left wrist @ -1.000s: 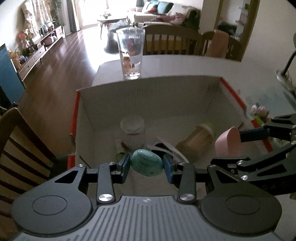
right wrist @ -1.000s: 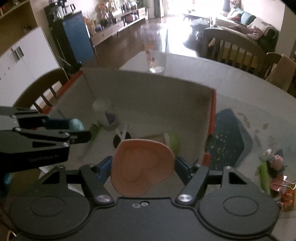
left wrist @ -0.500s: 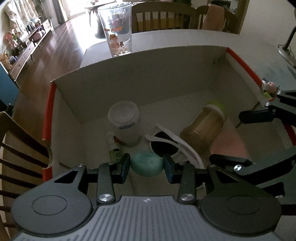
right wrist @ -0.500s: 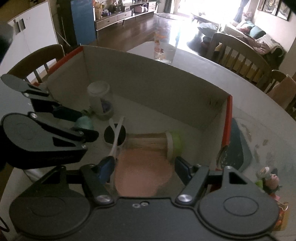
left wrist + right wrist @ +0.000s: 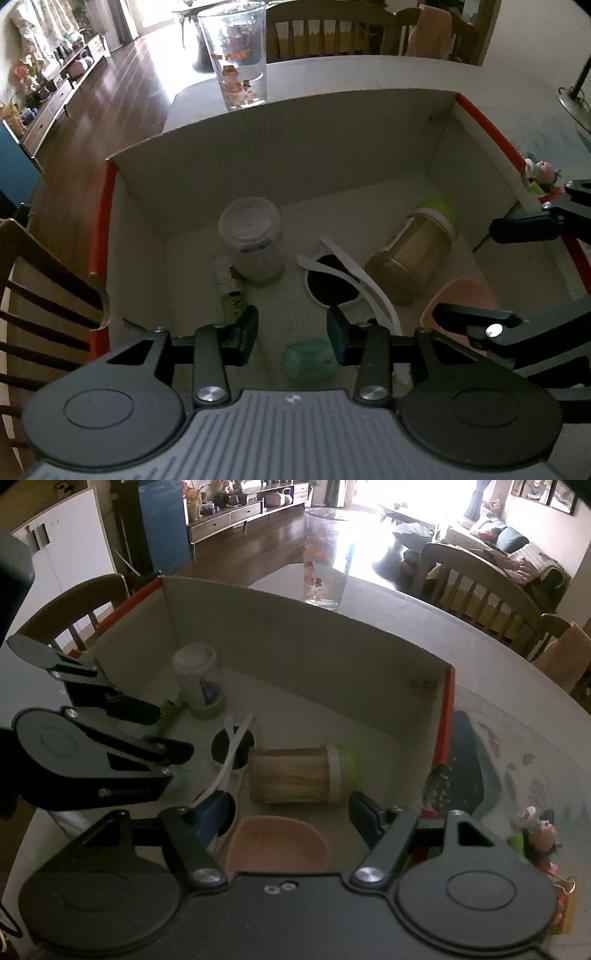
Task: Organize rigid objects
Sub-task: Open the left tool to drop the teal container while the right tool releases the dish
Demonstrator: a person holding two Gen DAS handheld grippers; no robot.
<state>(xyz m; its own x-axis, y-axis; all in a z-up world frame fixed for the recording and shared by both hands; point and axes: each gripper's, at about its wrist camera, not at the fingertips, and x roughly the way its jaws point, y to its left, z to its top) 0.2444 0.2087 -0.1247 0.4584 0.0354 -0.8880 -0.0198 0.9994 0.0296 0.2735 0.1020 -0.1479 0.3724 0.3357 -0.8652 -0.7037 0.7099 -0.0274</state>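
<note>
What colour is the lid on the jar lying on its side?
Bright green lid, clearest in the right wrist view.

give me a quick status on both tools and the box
Left tool open, green piece loose beneath. Right tool open, pink dish in box. Nothing blocking.

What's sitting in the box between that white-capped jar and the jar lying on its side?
White sunglasses, with dark lenses and crossed arms, lie between the white-capped jar and the tipped jar. Both views show this.
</note>
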